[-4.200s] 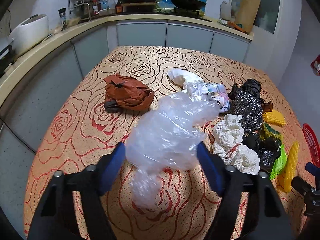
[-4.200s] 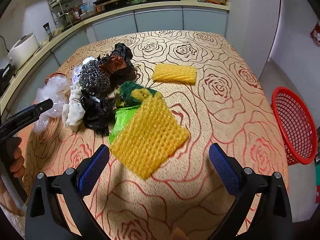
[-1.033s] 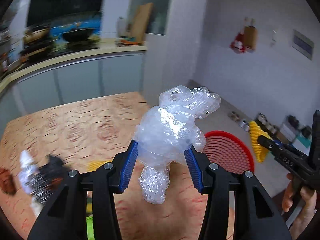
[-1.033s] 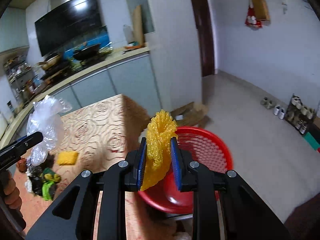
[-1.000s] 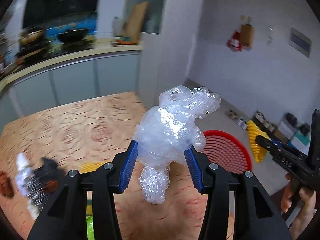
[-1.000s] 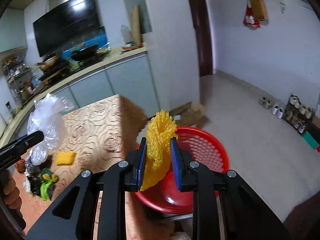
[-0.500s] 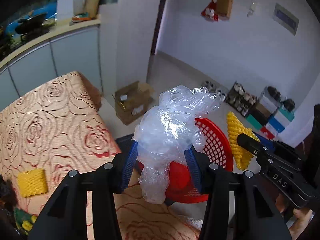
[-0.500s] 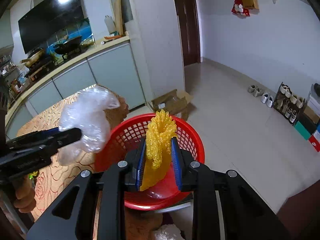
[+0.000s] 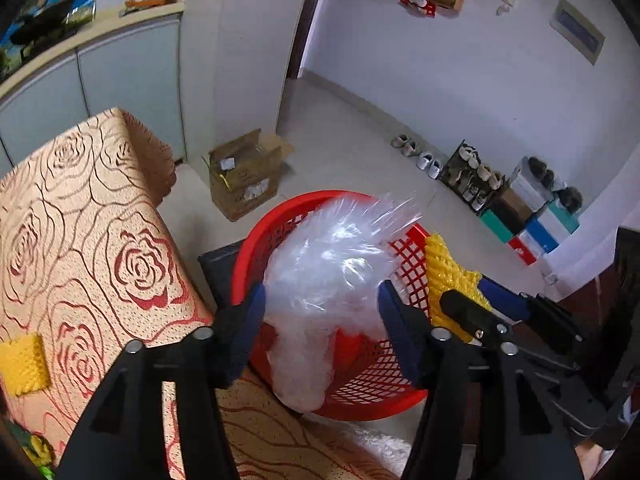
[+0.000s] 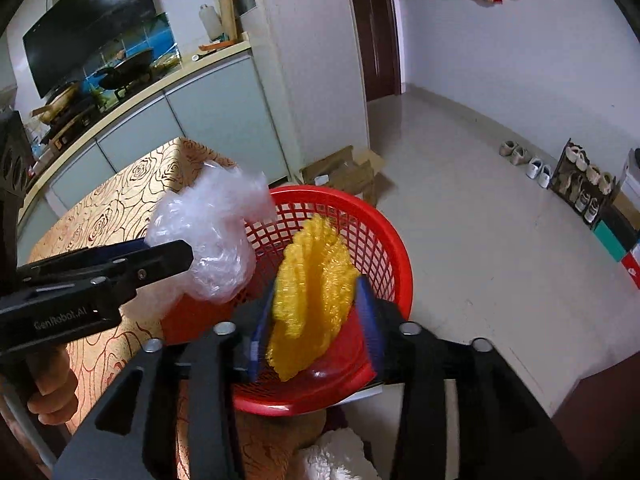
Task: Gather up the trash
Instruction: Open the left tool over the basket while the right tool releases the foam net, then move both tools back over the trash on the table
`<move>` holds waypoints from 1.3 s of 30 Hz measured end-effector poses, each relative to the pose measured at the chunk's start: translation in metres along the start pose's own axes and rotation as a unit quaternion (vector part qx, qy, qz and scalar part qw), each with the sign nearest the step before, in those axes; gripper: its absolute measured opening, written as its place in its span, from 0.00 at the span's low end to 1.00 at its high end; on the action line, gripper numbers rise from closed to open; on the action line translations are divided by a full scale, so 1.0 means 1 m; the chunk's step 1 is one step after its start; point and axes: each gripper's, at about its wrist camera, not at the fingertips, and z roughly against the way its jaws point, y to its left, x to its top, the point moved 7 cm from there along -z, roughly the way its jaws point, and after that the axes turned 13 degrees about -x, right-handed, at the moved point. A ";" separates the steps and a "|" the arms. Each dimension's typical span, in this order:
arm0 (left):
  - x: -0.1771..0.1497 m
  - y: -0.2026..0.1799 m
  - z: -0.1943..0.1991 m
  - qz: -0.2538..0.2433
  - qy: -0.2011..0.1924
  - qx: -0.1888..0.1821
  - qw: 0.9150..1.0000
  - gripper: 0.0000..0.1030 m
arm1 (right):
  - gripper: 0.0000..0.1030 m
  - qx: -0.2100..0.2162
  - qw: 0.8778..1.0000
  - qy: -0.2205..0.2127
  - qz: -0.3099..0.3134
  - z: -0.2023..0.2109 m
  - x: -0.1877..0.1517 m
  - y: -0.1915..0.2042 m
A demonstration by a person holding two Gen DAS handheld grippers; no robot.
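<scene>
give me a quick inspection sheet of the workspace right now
surface: table with a rose-pattern cloth, beside the basket
job's things: red basket on the floor; clear plastic bag and yellow foam net both over it
clutter: another yellow net on the table; cardboard box on the floor
grippers: left gripper jaws have just been opening, bag between them; right gripper jaws have just been opening, net between them
cables: nothing seen
surroundings: kitchen counter, shoes along the wall, dark door
</scene>
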 end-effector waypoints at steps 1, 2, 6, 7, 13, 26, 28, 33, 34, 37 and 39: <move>0.001 0.001 0.001 0.003 -0.002 -0.003 1.000 0.63 | 0.44 0.000 1.000 0.000 0.000 0.000 -0.001 -0.001; 0.000 0.001 0.002 0.003 -0.003 -0.003 1.000 0.66 | 0.45 0.001 1.000 0.000 -0.001 0.000 -0.001 -0.002; -0.002 0.000 0.006 0.000 -0.004 -0.002 1.000 0.69 | 0.46 0.003 1.000 0.001 -0.004 0.003 -0.003 -0.002; -0.003 0.001 0.009 -0.001 -0.005 0.000 1.000 0.69 | 0.47 0.003 1.000 0.000 -0.005 0.004 -0.003 -0.002; -0.006 0.004 0.029 -0.011 -0.023 0.022 0.999 0.73 | 0.56 0.000 1.000 -0.013 -0.004 0.011 -0.002 -0.001; -0.010 0.033 0.086 0.016 -0.071 0.056 0.996 0.74 | 0.81 0.000 1.000 -0.027 -0.001 0.013 0.007 0.010; -0.012 0.035 0.096 0.013 -0.080 0.067 0.994 0.74 | 0.88 -0.003 0.999 -0.035 0.002 0.015 0.008 0.012; -0.018 0.040 0.117 0.012 -0.095 0.087 0.992 0.74 | 0.88 -0.013 0.999 -0.041 0.006 0.017 0.012 0.016; -0.020 0.041 0.122 0.012 -0.098 0.091 0.991 0.74 | 0.88 -0.012 0.999 -0.042 0.005 0.018 0.012 0.018; -0.023 0.043 0.131 0.016 -0.106 0.097 0.989 0.74 | 0.88 -0.010 0.999 -0.047 0.005 0.023 0.011 0.022; -0.027 0.047 0.137 0.022 -0.111 0.101 0.988 0.74 | 0.88 -0.007 0.999 -0.048 0.008 0.025 0.010 0.026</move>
